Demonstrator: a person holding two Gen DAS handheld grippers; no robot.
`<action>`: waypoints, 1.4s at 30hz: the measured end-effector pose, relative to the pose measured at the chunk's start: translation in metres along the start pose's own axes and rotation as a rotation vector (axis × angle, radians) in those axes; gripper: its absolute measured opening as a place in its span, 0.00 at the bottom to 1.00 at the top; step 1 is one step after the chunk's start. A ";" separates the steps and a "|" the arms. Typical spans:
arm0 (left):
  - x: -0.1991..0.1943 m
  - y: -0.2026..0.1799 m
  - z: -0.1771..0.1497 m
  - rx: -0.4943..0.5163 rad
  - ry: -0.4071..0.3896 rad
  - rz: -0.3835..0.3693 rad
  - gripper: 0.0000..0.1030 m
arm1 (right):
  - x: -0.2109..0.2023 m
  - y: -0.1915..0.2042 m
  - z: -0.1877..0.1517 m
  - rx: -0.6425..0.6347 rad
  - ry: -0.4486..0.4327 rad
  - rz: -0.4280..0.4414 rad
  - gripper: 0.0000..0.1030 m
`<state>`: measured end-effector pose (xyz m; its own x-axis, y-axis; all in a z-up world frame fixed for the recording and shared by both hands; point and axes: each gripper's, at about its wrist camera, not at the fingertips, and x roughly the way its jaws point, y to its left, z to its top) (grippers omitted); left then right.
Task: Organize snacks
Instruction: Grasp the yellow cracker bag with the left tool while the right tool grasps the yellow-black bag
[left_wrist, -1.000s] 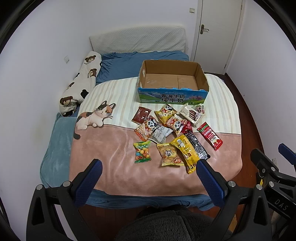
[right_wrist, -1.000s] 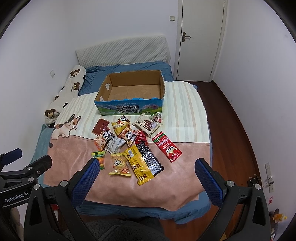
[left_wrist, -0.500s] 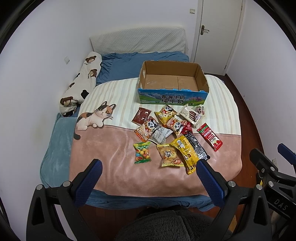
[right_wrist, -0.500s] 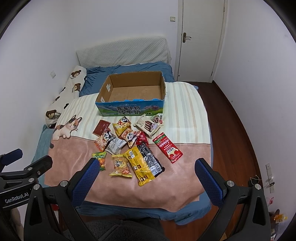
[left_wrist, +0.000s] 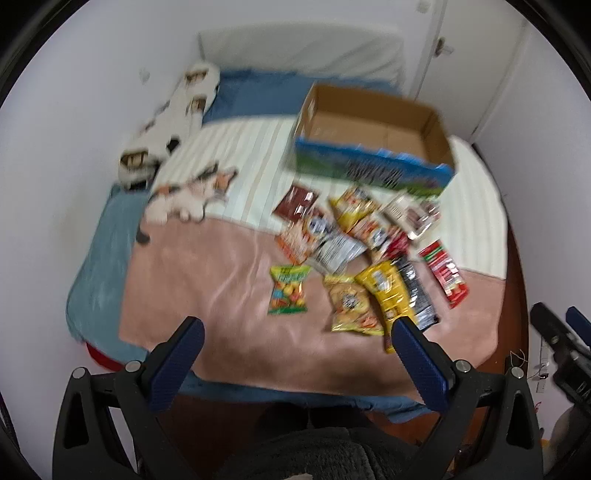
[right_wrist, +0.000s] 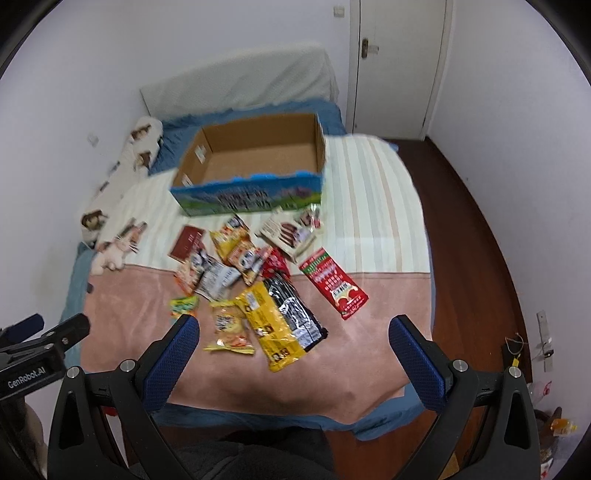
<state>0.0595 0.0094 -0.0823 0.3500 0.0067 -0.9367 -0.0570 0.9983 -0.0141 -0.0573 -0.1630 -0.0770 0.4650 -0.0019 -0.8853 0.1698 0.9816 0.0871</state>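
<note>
In the right wrist view, the lower left edge shows the left gripper (right_wrist: 44, 332), its black body printed "GenRobot.AI"; its fingers stand spread and hold nothing. To its right, at the frame's centre, the snacks (right_wrist: 258, 280) lie loose on the pink part of the blanket (right_wrist: 129, 314). A small green packet (right_wrist: 183, 306) sits at the left of the heap, then a pale yellow chip bag (right_wrist: 229, 326), a long yellow packet (right_wrist: 271, 325) and a black packet (right_wrist: 295, 314) overlapping side by side. Further right, apart from the heap, lies a red packet (right_wrist: 334, 282); its white lettering is too blurred to read. Above the heap, in the upper centre, stands the open cardboard box (right_wrist: 255, 162), its blue and green front bearing dark characters smeared by motion. The right gripper (right_wrist: 295, 350), along the bottom, has its blue-padded fingers (right_wrist: 171, 354) wide apart over the blanket's near edge, gripping nothing. At upper right is a white door (right_wrist: 399, 62).
</note>
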 end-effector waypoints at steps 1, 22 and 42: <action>0.014 0.001 0.001 -0.014 0.025 -0.004 1.00 | 0.015 -0.004 0.003 0.005 0.022 -0.001 1.00; 0.228 -0.007 -0.001 -0.081 0.388 0.098 1.00 | 0.356 0.066 -0.023 -0.346 0.465 0.027 1.00; 0.341 -0.059 0.003 -0.028 0.562 -0.125 0.82 | 0.402 -0.004 -0.049 0.054 0.553 0.131 0.96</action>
<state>0.1850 -0.0475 -0.3997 -0.1945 -0.1512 -0.9692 -0.0742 0.9875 -0.1391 0.0864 -0.1586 -0.4558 -0.0360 0.2339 -0.9716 0.1925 0.9556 0.2230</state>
